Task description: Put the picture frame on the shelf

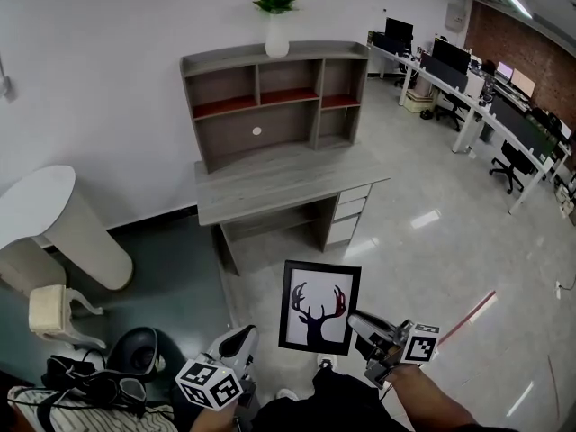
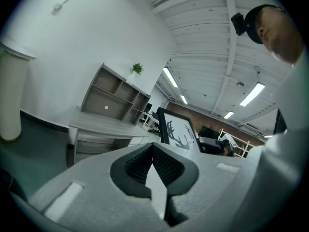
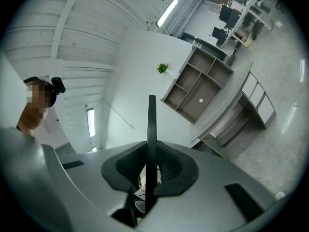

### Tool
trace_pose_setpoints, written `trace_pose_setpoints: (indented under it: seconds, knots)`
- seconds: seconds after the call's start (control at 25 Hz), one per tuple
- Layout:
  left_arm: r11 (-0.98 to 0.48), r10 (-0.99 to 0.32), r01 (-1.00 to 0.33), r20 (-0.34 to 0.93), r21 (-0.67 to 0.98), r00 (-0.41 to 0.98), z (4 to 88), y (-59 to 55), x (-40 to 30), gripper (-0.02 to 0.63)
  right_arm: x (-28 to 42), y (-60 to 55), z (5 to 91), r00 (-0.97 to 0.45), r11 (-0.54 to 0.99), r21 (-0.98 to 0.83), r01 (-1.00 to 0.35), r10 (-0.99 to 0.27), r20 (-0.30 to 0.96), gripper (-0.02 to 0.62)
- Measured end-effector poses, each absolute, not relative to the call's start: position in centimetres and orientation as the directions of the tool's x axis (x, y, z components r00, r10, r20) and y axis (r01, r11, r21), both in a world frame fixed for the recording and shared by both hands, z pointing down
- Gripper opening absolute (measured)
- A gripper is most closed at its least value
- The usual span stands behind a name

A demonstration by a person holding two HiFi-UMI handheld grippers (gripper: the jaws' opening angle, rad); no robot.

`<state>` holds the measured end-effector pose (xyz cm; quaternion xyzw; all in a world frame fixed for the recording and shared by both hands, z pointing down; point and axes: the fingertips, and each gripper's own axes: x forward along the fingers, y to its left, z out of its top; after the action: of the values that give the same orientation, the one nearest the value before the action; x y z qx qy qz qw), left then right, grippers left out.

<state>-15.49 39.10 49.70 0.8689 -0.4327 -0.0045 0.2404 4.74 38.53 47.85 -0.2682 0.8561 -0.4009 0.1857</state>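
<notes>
Our right tongs (image 1: 355,319) are clamped on the frame (image 1: 319,306), near us and far from the shelf (image 1: 270,97). Our left tongs (image 1: 243,336) are together, holding nothing. We think this is the carrying step. Next we must walk over and lift it up.

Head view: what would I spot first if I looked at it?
The picture frame with a black deer, low in the middle, clamped at its edge by the right gripper. Beyond it, against the white wall, stands a grey desk with a shelf, and a green plant on top.
</notes>
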Motion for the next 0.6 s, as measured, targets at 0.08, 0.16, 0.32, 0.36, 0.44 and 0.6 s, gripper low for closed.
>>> trace_pose_setpoints:
  seconds: [0.08,0.16,0.32,0.36,0.44,0.6]
  knots:
    - [-0.504,-0.757,-0.752,0.203,0.424,0.621,50.0,38.2,-15.6,0.009,4.8,37.4,47.9,-0.787,0.537,-0.785,-0.309,-0.607,-0.105,0.071]
    - [-0.495,-0.762,-0.757,0.207,0.427,0.614,50.2,37.2,-15.6,0.009,4.9,35.9,48.0,-0.788,0.537,-0.787,-0.304,-0.606,-0.109,0.071]
    - [-0.466,-0.776,-0.778,0.227,0.422,0.588,50.6,34.2,-15.7,0.009,5.0,31.7,48.1,-0.799,0.550,-0.783,-0.291,-0.590,-0.118,0.071]
    - [-0.458,-0.780,-0.783,0.232,0.420,0.581,50.7,33.2,-15.7,0.009,5.1,30.5,48.1,-0.802,0.552,-0.785,-0.282,-0.585,-0.123,0.071]
    - [-0.448,-0.789,-0.795,0.236,0.410,0.567,50.5,30.8,-15.5,0.009,5.3,27.7,48.0,-0.807,0.557,-0.788,-0.261,-0.574,-0.138,0.071]
    - [-0.438,-0.810,-0.806,0.213,0.399,0.546,49.0,25.3,-14.5,0.009,6.1,22.2,47.1,-0.822,0.584,-0.778,-0.230,-0.545,-0.166,0.071]
